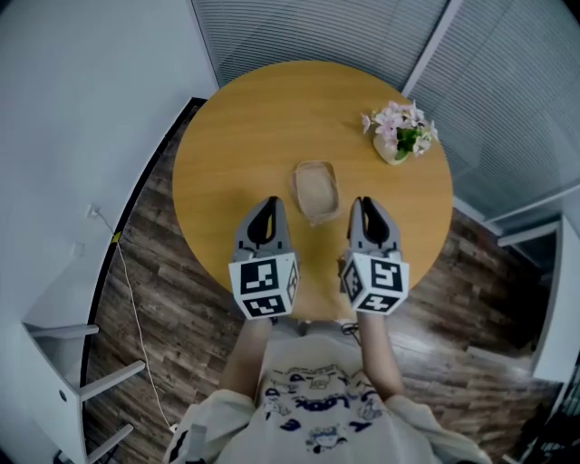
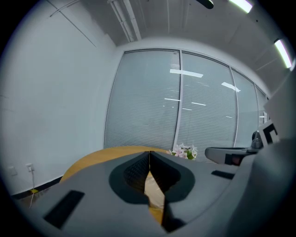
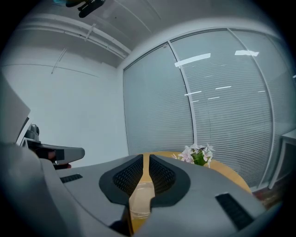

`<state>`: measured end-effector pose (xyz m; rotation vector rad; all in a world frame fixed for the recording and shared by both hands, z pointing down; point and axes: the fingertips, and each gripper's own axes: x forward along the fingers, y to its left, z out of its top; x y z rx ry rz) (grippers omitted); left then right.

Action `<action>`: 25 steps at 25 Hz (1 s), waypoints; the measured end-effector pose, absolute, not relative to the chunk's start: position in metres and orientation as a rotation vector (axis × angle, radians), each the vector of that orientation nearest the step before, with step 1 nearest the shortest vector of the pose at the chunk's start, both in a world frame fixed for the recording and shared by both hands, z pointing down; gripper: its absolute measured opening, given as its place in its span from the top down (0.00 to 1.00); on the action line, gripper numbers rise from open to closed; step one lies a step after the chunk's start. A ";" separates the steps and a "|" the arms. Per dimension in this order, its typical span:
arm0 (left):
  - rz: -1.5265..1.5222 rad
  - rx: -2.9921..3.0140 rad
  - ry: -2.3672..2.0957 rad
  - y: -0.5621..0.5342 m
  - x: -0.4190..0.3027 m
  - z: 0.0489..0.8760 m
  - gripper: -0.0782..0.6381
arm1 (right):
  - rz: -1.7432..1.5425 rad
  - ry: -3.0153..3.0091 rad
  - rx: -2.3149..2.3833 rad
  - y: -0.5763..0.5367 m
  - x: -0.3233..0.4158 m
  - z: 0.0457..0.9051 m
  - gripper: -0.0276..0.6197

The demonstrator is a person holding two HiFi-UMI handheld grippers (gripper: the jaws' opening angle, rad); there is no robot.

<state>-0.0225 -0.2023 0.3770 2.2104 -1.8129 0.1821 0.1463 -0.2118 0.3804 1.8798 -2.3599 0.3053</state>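
Observation:
A round wooden table [image 1: 236, 154] stands in front of me. On its middle lies a small clear plastic tub [image 1: 315, 190] with pale contents. My left gripper [image 1: 271, 203] hovers just left of the tub, over the near part of the table, jaws pressed together and empty. My right gripper [image 1: 361, 205] is level with it just right of the tub, jaws together but for a thin slit, holding nothing. In the left gripper view the gripper [image 2: 149, 152] frames the tub [image 2: 154, 190] below its tips. The right gripper view shows the gripper [image 3: 146, 157] and the tub [image 3: 141, 200] likewise.
A small pot of pink and white flowers [image 1: 401, 131] sits at the table's far right edge, flowers [image 2: 185, 152] and flowers [image 3: 198, 154] in both gripper views. Glass walls with blinds [image 1: 362, 27] stand behind. A white wall and a cable [image 1: 127, 272] are at left, white furniture [image 1: 63, 362] at lower left.

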 end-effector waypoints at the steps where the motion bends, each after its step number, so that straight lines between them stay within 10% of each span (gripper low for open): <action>1: 0.185 2.201 -1.813 -0.206 -0.023 0.380 0.88 | 0.315 -2.359 1.873 -0.216 0.146 0.383 0.92; 25: 0.338 2.077 -1.632 -0.287 -0.021 0.466 0.88 | 0.545 -2.170 1.811 -0.282 0.156 0.473 0.91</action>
